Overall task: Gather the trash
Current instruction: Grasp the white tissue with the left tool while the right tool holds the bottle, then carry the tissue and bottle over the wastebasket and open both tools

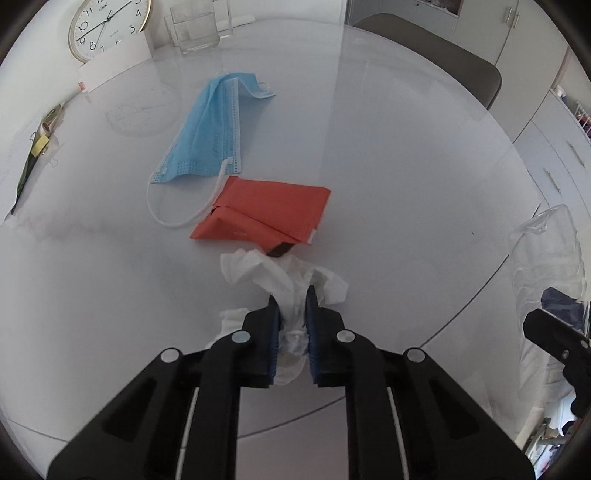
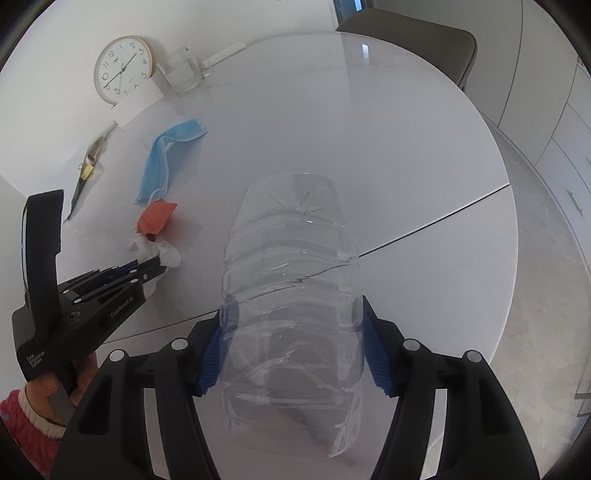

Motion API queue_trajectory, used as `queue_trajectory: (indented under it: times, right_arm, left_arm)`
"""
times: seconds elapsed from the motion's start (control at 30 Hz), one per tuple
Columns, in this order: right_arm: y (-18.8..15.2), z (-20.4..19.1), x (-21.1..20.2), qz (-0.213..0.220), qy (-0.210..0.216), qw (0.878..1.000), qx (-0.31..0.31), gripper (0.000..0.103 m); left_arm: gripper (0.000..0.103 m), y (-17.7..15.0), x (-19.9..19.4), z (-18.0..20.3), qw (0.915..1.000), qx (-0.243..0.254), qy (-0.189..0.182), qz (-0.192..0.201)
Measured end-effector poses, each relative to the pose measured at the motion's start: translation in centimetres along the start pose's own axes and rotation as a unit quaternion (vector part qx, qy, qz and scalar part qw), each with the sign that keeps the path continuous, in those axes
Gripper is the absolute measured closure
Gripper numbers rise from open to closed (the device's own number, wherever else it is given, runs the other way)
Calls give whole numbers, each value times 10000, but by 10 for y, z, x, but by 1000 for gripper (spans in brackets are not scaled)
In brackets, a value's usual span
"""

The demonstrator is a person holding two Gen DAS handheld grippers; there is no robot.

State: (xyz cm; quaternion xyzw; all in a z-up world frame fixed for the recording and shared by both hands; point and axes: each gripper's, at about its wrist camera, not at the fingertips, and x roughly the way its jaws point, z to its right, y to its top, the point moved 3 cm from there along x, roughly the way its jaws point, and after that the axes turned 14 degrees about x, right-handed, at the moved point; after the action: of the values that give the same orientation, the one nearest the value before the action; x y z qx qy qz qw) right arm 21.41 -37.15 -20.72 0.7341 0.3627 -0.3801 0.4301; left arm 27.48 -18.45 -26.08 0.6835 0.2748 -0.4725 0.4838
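Observation:
My left gripper (image 1: 292,295) is shut on a crumpled white tissue (image 1: 288,275) that lies on the white round table (image 1: 388,166); the same left gripper (image 2: 159,266) shows at the left of the right wrist view, pinching the tissue (image 2: 168,254). Just beyond the tissue lies a folded red paper packet (image 1: 266,212), and past that a blue face mask (image 1: 212,133). My right gripper (image 2: 293,310) is shut on a clear plastic bottle (image 2: 291,258), its blue pads pressed on the bottle's sides. The bottle (image 1: 546,266) also appears at the right edge of the left wrist view.
A round wall clock (image 1: 107,26) leans at the table's far left, beside a glass container (image 1: 194,31) and a white card (image 1: 114,62). Small clips and a pen (image 1: 37,144) lie at the left. A grey chair (image 1: 436,55) stands behind the table.

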Motion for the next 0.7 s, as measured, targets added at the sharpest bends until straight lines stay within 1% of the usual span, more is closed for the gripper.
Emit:
queue_trajectory:
  times: [0.2,0.33,0.53,0.7]
  right_arm:
    - [-9,-9,-14,15,148,9997,-195,39]
    - [-23,-22,-26,37,220,9992,-344,39]
    - [-57,-47,-54,124,282,9982,-507,39]
    - [-100,-73,-85,273,295,9977,-548,39]
  left_arm:
    - [90,-18,-33,3,9998,-110,-99,151]
    - [90,-36,-66,5,9995,-93,-190,255]
    - [90,-70,-116,6,9986,10,-340,413]
    - [90,-106,-157,2,9973,205,-453,533]
